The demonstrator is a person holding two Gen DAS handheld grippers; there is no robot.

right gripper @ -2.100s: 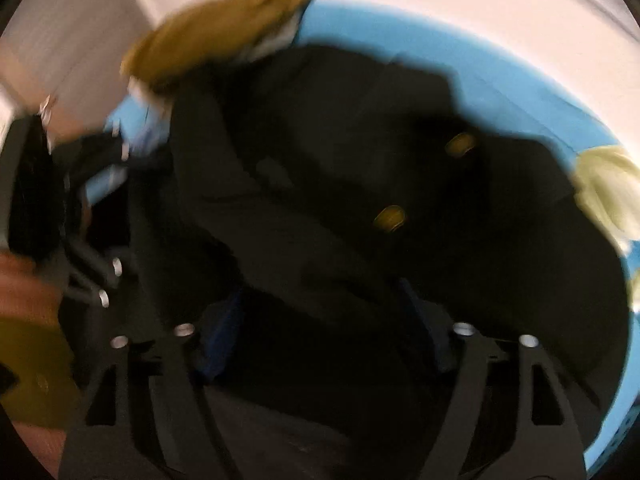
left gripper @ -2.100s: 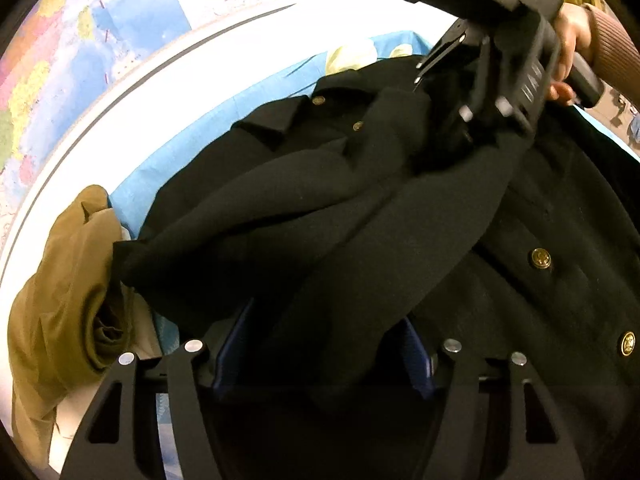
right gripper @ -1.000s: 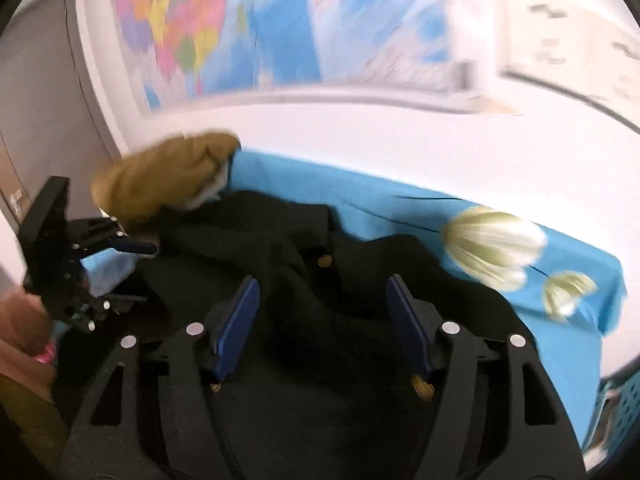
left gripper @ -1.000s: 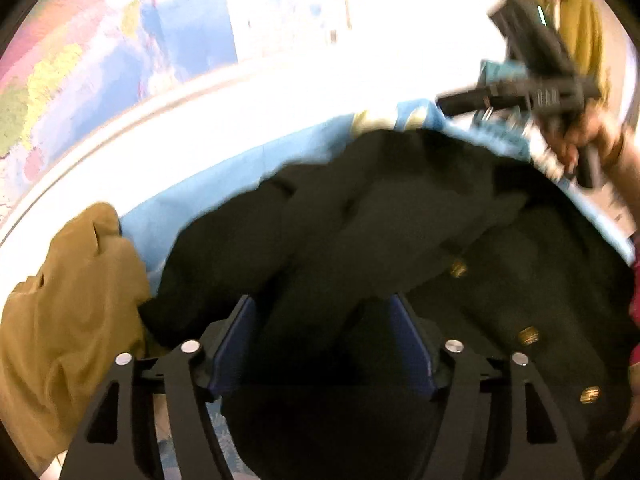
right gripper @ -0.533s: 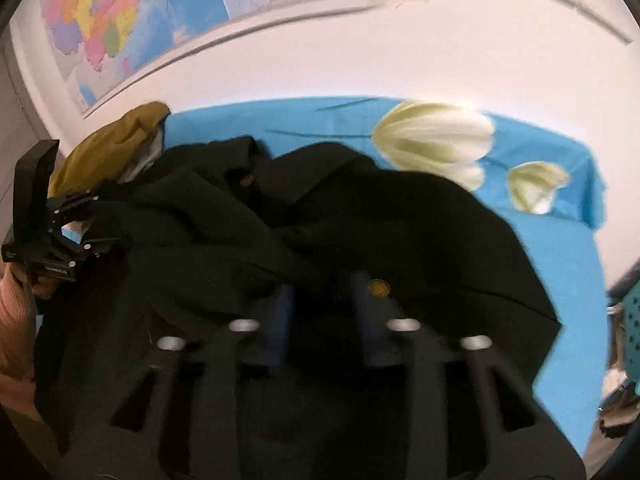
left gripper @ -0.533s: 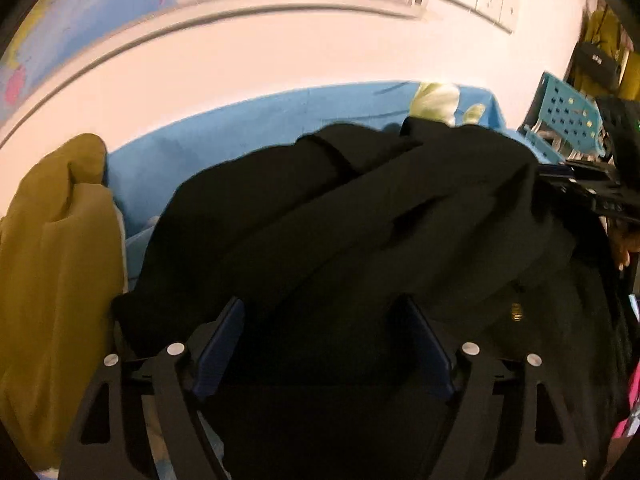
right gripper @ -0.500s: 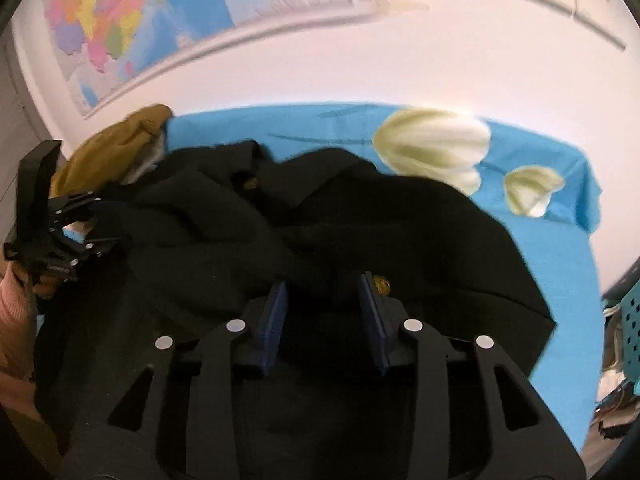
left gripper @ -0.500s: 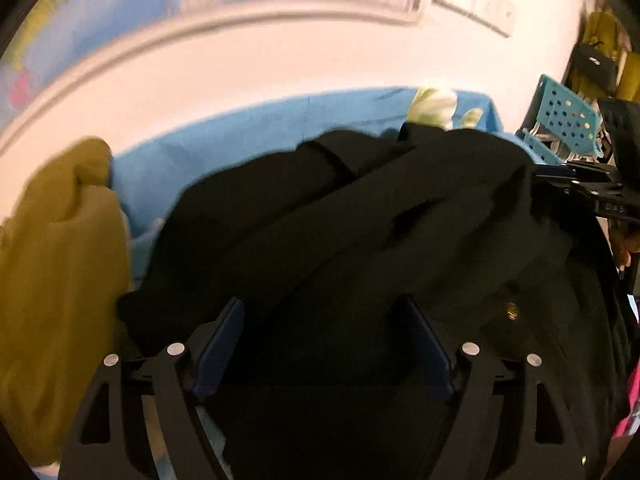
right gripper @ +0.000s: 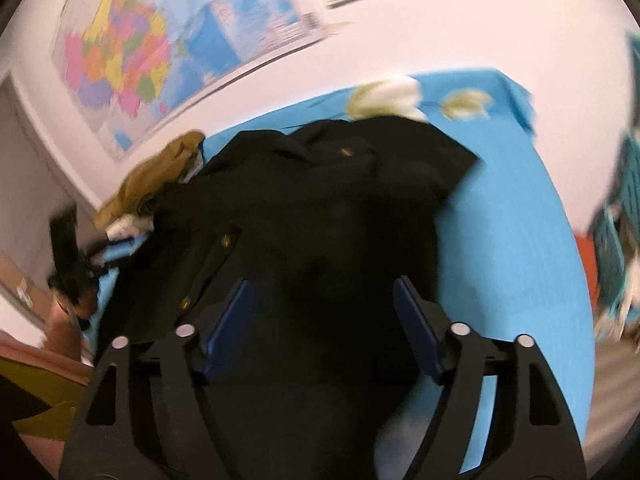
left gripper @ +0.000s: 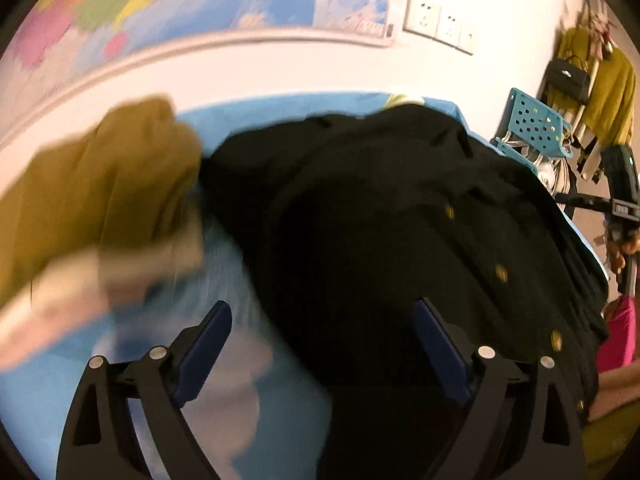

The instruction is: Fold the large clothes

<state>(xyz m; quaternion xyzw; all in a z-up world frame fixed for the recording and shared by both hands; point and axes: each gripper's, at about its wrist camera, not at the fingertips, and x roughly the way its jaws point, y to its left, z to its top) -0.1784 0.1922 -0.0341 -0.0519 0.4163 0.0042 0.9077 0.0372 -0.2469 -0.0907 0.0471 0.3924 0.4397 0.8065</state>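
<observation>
A black coat with gold buttons [left gripper: 400,220] lies in a bunched heap on a blue cloth with white tulips [right gripper: 504,240]. It also fills the middle of the right wrist view [right gripper: 320,208]. My left gripper [left gripper: 320,344] is open above the coat's left edge, with nothing between its blue pads. My right gripper [right gripper: 320,308] is open above the coat's near part, also empty. The right gripper shows at the far right of the left wrist view [left gripper: 620,196]. The left gripper shows at the left of the right wrist view [right gripper: 72,256].
An olive-brown garment [left gripper: 100,184] is piled at the cloth's left end, also seen in the right wrist view [right gripper: 156,176]. A teal perforated basket [left gripper: 532,124] stands beyond the table's right end. A wall with a map [right gripper: 132,52] runs behind.
Both grippers have let go of the coat and opened wide. The left gripper has swung left over the blue cloth; the right has pulled back. The coat now rests on the table.
</observation>
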